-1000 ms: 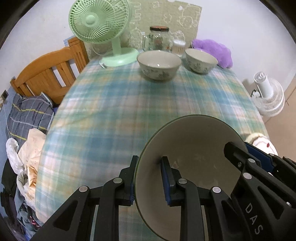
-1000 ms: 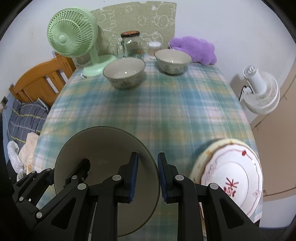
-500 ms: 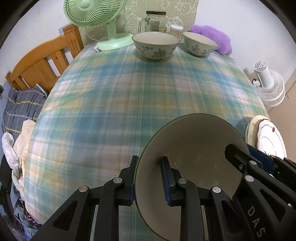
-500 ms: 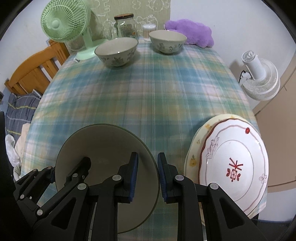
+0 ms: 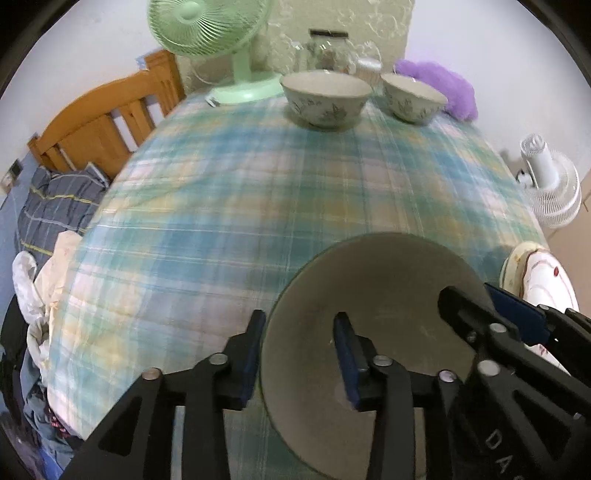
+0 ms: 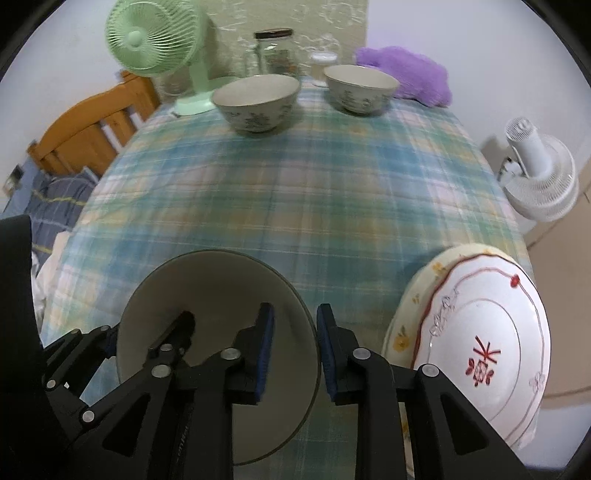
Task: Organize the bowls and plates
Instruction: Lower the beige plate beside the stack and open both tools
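- Grey bowl (image 5: pixel 373 332) (image 6: pixel 218 295): plain, dark-rimmed, tilted, held above the near end of the table between both tongs.
- Left gripper (image 5: pixel 297 354): pinches the bowl's left rim, one blue pad outside the wall, one inside.
- Right gripper (image 6: pixel 291 350): pinches the bowl's right rim the same way, one pad inside and one outside.
- Plate stack (image 6: pixel 480 343) (image 5: pixel 532 273): white plate with red motif on top of a cream plate with yellow flowers; at the table's near right edge, just beside the right gripper.
- Larger patterned bowl (image 5: pixel 325 98) (image 6: pixel 256 101): upright at the far end, left of centre.
- Smaller patterned bowl (image 5: pixel 413 98) (image 6: pixel 360 88): upright, just right of the larger one, apart from it.
- Table (image 5: pixel 258 192) (image 6: pixel 295 192): covered in blue-green plaid cloth.
- Green fan (image 5: pixel 210 33) (image 6: pixel 155 40): far left corner of the table.
- Glass jar (image 6: pixel 275 50): dark lid, behind the bowls.
- Purple plush (image 6: pixel 406 72): far right corner.
- White fan (image 6: pixel 539 177): off the table, to the right.
- Wooden bed frame (image 5: pixel 99 118): left of the table.
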The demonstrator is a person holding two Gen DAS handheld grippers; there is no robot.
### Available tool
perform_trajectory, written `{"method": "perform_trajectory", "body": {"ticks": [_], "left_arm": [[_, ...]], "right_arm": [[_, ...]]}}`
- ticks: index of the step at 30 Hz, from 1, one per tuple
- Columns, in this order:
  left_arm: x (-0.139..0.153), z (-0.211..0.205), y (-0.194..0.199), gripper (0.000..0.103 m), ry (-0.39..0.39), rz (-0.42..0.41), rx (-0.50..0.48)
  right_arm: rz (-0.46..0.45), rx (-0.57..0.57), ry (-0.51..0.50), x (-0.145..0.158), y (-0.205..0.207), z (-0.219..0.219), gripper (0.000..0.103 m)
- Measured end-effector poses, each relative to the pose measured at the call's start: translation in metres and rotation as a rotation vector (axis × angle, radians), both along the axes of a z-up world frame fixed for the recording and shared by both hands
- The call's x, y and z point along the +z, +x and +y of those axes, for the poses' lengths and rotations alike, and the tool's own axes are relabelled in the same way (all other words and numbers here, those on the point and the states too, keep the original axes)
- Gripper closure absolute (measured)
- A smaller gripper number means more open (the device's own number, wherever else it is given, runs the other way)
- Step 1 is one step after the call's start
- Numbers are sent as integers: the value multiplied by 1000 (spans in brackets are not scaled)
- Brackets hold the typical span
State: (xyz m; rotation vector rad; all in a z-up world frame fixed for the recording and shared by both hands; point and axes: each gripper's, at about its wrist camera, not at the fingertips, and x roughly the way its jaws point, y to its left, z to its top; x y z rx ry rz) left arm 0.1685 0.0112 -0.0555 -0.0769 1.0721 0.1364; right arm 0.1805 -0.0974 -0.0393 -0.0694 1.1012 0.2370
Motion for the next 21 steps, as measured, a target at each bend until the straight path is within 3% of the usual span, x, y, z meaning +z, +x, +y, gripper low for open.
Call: {"method": "perform_trajectory", "body": {"ticks": [1,3,5,13,21], "left_arm": [[3,1,-2,46,-4,-9,7],[12,3,-8,29,-14,-31,21],[20,3,-12,27,-17,-46,14],[50,7,-8,15,-47,-76,-84],[89,13,11,15,-38,-175,-133]], "right_arm": [[-17,14,2,4,-2,1,65],[-49,27,-4,13,-5,1,42],[-61,43,11,20,-7,2,34],[-85,-30,41,50,-13,1,28],[-186,-89,48,88,-7,7,24]]}}
